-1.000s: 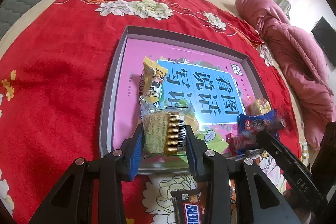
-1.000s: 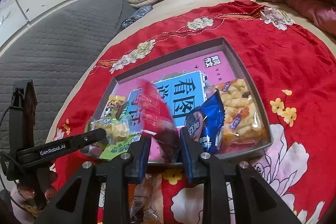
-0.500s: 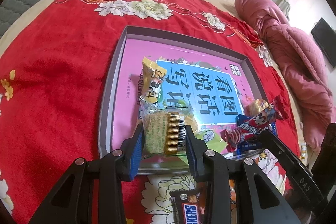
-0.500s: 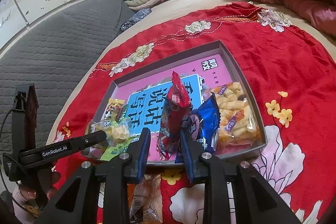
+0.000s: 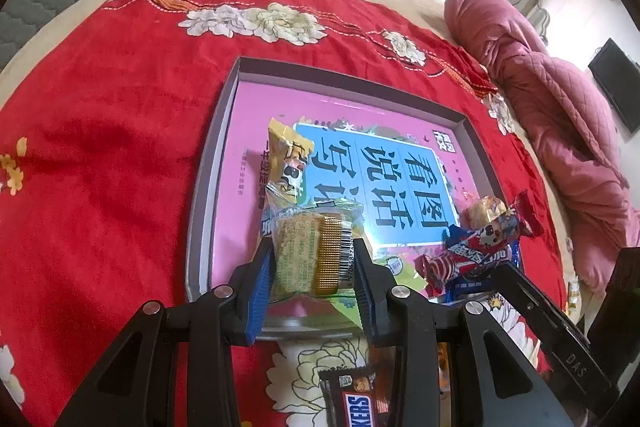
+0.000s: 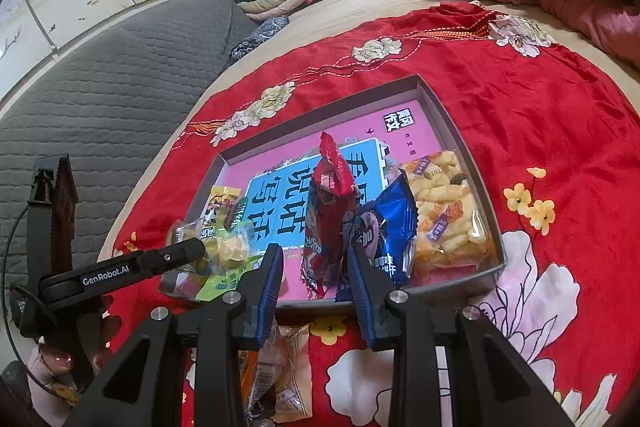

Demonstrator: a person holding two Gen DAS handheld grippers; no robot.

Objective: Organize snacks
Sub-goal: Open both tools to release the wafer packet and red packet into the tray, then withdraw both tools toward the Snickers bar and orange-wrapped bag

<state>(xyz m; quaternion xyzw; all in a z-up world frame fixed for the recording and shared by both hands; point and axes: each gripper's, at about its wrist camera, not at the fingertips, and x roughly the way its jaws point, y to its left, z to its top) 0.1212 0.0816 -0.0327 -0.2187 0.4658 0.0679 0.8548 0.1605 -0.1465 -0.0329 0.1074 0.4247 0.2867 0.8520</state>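
Note:
A grey tray (image 5: 208, 163) with a pink and blue printed floor lies on the red flowered cloth. My left gripper (image 5: 312, 251) is shut on a clear-wrapped yellow cake packet (image 5: 308, 255), held over the tray's near edge. My right gripper (image 6: 312, 255) hangs at the tray's near edge and its jaws are opening. A red snack packet (image 6: 328, 211) stands upright between them, leaning on a blue packet (image 6: 388, 223). A gap shows between the left pad and the red packet (image 5: 476, 251).
In the tray lie a yellow cow-print packet (image 5: 288, 163) and a bag of puffed sticks (image 6: 444, 211). A Snickers bar (image 5: 356, 403) and other packets (image 6: 280, 371) lie on the cloth in front. A pink quilt (image 5: 560, 115) is heaped at the right.
The red packet came down from the right gripper's grip and now stands in the tray. The right jaws have widened. The left gripper and its cake packet have not moved.

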